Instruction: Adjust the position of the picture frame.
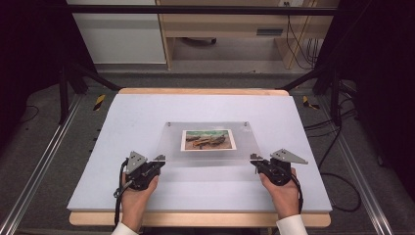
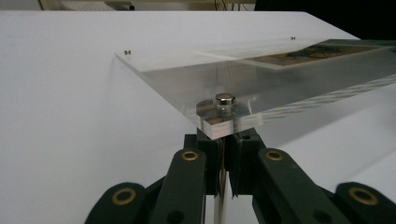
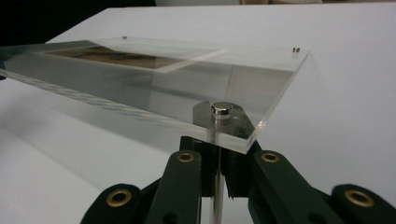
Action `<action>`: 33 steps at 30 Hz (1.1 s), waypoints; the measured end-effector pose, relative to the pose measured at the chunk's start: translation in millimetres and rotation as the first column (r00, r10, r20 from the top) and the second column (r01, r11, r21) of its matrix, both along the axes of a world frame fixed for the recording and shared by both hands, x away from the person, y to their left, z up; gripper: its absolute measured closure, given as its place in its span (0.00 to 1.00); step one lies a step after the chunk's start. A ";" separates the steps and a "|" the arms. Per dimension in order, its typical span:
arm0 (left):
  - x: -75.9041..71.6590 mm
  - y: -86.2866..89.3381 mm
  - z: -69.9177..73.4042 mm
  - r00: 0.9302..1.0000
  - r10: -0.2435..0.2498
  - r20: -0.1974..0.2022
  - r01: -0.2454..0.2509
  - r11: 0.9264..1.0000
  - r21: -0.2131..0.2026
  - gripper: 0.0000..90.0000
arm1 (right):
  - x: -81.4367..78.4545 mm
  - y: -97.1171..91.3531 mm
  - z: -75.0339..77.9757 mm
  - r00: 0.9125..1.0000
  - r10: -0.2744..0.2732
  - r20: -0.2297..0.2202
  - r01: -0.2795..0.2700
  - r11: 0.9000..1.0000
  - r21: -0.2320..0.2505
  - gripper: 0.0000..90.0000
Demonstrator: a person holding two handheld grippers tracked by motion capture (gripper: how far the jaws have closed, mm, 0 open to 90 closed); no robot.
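- Where the white counter [image 1: 147,117] shows its middle, a clear acrylic sheet [image 1: 208,156] is held, with a printed picture [image 1: 208,140] under or inside it at the centre.
- Small metal studs mark its corners: in the left gripper view a round stud [image 2: 224,99] sits on the near corner right above the jaws, and in the right gripper view a matching stud [image 3: 221,110] sits on its near corner.
- In both gripper views the near edge stands clear of the counter, while the far edge lies low, close to the surface.
- At about 7 o'clock from the picture, the left claw [image 1: 159,160] is closed on a thin post under the sheet's near left corner; the jaws stand almost together around it.
- At about 5 o'clock, the right claw [image 1: 254,159] is likewise clamped on the post under the near right corner.
- Each hand comes in from 6 o'clock, white sleeves at the wrists.
- Beyond the counter at 12 o'clock stands a wooden desk [image 1: 220,22].
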State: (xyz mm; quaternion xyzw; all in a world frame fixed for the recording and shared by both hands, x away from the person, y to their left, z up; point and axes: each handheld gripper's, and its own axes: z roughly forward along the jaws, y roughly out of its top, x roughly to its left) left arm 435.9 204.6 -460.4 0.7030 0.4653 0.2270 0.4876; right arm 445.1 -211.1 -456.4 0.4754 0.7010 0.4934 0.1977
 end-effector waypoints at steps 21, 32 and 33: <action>0.7 -0.8 -13.5 0.998 -0.003 -0.055 0.005 0.999 0.036 0.92 | -1.4 4.1 -12.8 0.997 0.031 -0.072 -0.037 0.995 -0.097 0.93; 4.9 1.9 -17.5 0.998 -0.011 -0.068 0.015 0.999 0.048 0.92 | 0.0 7.4 -16.1 0.995 0.043 -0.091 -0.053 0.992 -0.114 0.93; 5.0 1.8 -17.6 0.998 -0.011 -0.069 0.014 0.999 0.049 0.92 | 0.0 7.4 -16.1 0.995 0.043 -0.091 -0.053 0.992 -0.114 0.93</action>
